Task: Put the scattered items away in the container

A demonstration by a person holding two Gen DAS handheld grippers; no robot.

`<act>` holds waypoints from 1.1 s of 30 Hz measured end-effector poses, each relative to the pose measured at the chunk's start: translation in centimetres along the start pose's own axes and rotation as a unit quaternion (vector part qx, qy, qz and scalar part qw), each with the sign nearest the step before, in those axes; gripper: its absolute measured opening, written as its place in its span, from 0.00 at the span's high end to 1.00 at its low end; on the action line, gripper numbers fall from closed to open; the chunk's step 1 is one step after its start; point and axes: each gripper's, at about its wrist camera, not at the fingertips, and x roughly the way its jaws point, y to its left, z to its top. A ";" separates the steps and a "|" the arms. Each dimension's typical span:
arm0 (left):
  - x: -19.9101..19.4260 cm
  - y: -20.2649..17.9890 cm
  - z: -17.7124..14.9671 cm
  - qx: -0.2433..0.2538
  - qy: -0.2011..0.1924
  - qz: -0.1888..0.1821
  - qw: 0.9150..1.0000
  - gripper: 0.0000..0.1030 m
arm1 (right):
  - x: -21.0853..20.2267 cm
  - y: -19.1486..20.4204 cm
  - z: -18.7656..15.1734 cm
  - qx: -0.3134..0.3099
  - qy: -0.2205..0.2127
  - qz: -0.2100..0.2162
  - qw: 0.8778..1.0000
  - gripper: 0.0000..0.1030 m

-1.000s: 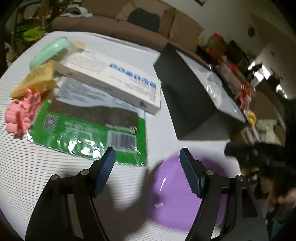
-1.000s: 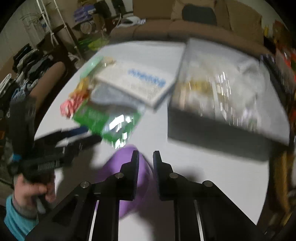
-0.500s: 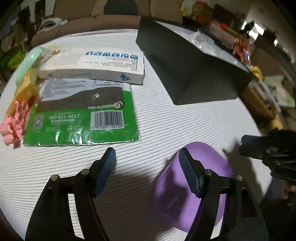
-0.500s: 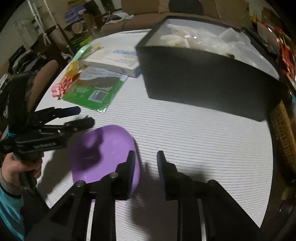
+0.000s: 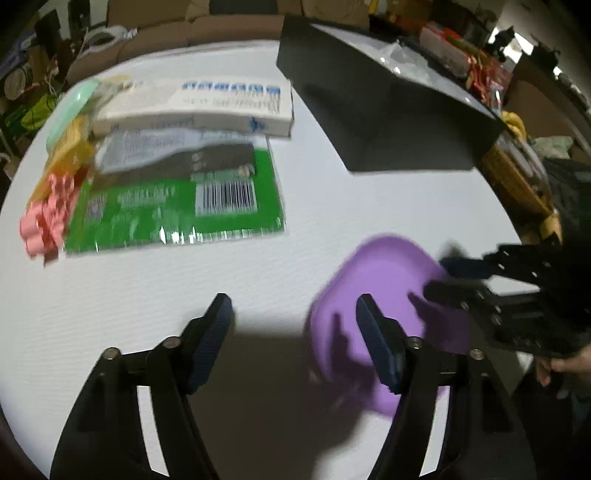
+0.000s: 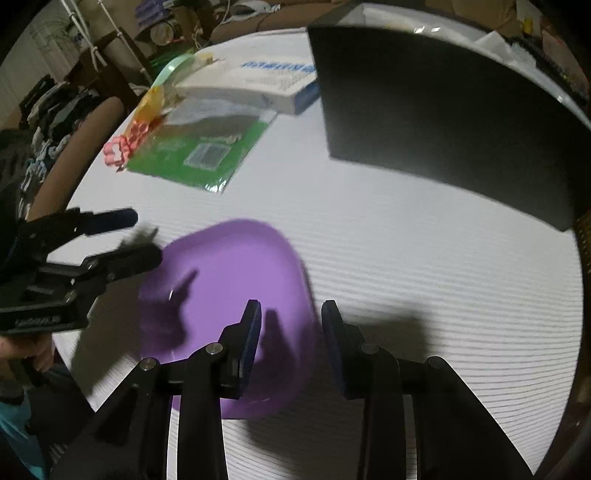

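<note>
A purple plate (image 6: 229, 280) lies flat on the white table, also in the left wrist view (image 5: 384, 291). My right gripper (image 6: 291, 325) is open with the plate's right edge between its fingers. My left gripper (image 5: 293, 325) is open and empty, just left of the plate; in the right wrist view (image 6: 136, 236) its tips reach the plate's left edge. The black box (image 6: 443, 122) with plastic bags inside stands behind, also in the left wrist view (image 5: 388, 110). A green packet (image 5: 177, 199), a white carton (image 5: 199, 107), pink pieces (image 5: 48, 218) and a yellow bag (image 5: 70, 147) lie at the left.
A mint-green lid (image 5: 70, 107) lies at the far left by the carton. The white table (image 5: 147, 288) is round and its edge is close at left and front. A sofa (image 5: 166, 33) and clutter stand beyond it. A wicker basket (image 5: 517, 177) sits right of the box.
My right gripper has opened wider and closed in around the plate's right edge. My left gripper has moved nearer the plate's left side. The plate has stayed on the table.
</note>
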 end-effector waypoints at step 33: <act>-3.8 22.8 0.5 -0.274 -0.083 0.098 0.953 0.43 | 4.1 10.9 16.0 -0.044 -0.052 0.116 0.991 0.43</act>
